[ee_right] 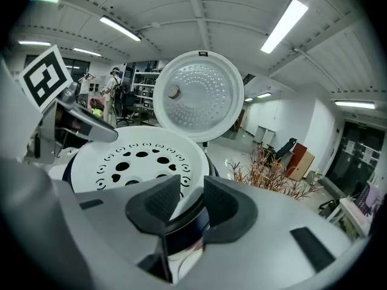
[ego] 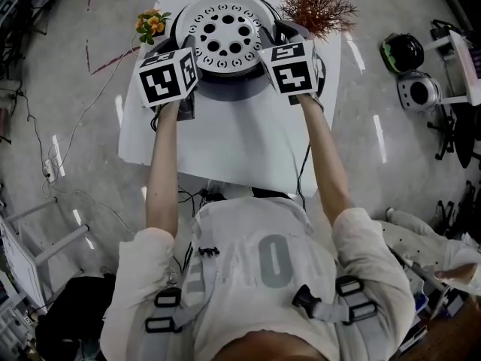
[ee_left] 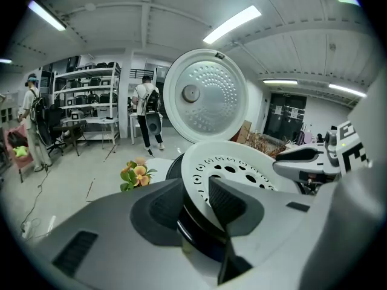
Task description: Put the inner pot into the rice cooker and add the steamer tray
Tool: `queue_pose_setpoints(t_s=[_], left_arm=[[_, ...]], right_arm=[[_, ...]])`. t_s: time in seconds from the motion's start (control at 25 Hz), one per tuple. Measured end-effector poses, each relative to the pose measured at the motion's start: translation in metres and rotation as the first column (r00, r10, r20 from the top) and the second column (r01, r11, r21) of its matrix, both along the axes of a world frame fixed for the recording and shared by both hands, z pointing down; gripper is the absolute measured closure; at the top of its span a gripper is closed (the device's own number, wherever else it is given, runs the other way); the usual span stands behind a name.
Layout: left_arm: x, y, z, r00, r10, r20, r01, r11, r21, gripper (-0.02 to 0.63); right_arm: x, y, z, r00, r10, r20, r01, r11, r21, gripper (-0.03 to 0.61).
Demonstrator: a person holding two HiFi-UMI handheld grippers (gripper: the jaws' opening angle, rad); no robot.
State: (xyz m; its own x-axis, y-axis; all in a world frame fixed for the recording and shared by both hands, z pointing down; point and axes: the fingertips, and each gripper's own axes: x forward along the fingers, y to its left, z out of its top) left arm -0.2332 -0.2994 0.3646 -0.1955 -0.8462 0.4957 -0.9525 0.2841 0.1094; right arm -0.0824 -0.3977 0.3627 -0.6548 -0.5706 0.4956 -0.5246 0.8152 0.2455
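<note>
We hold the steamer tray by its rim, one side in the left gripper and the other side in the right gripper. Each gripper is pinched on the rim, with one jaw on top and one outside. Two grips keep it flat.

The tray is at the top middle of the head view, right over the rice cooker on the white counter. The lid stands up, out of the way. We think the dark rim under the tray is the inner pot.

We count two grippers, one tray, one cooker, one lid, one bunch of flowers and one red plant.
</note>
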Motion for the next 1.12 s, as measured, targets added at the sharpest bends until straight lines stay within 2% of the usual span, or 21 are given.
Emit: queue_pose_setpoints(t_s=[0.08,0.16,0.24,0.44,0.8,0.88,1.0,1.12], left_arm=[[0.0,-0.001,0.002,1.0,0.0,0.021,0.0,1.0,-0.013,0.492],[0.0,-0.002,0.004,0.998,-0.002,0.067,0.004,1.0,-0.029,0.492],[0.0,-0.003,0.006,0.996,-0.006,0.093,0.009,0.999,-0.035,0.492],[0.001,-0.001,0.006,0.992,-0.003,0.123,0.009,0.999,-0.042,0.492],[-0.002,0.0,-0.007,0.992,-0.009,0.128,0.012,1.0,-0.018,0.492],[-0.006,0.002,-0.025,0.988,-0.018,0.152,0.015,1.0,0.019,0.492],[-0.007,0.007,-0.067,0.98,-0.037,0.195,0.011,0.991,0.13,0.494],[0.0,0.02,-0.115,0.967,-0.054,0.25,-0.016,0.963,0.269,0.522]], right_arm=[[-0.001,-0.001,0.001,1.0,-0.009,-0.024,0.009,1.0,0.029,0.461],[-0.001,-0.002,0.002,0.999,-0.009,-0.041,0.011,0.998,0.054,0.516],[-0.001,-0.003,0.003,0.999,-0.005,-0.033,0.006,0.999,0.053,0.534],[0.001,-0.001,0.001,1.0,0.002,0.004,-0.002,1.0,0.023,0.54],[0.001,-0.001,-0.009,0.999,0.011,0.047,-0.011,1.0,0.001,0.551],[-0.001,0.0,-0.024,0.997,0.004,0.073,-0.006,1.0,0.022,0.551],[-0.001,0.006,-0.059,0.99,-0.008,0.138,-0.003,0.997,0.082,0.566],[0.003,0.022,-0.101,0.973,-0.04,0.226,0.006,0.989,0.149,0.569]])
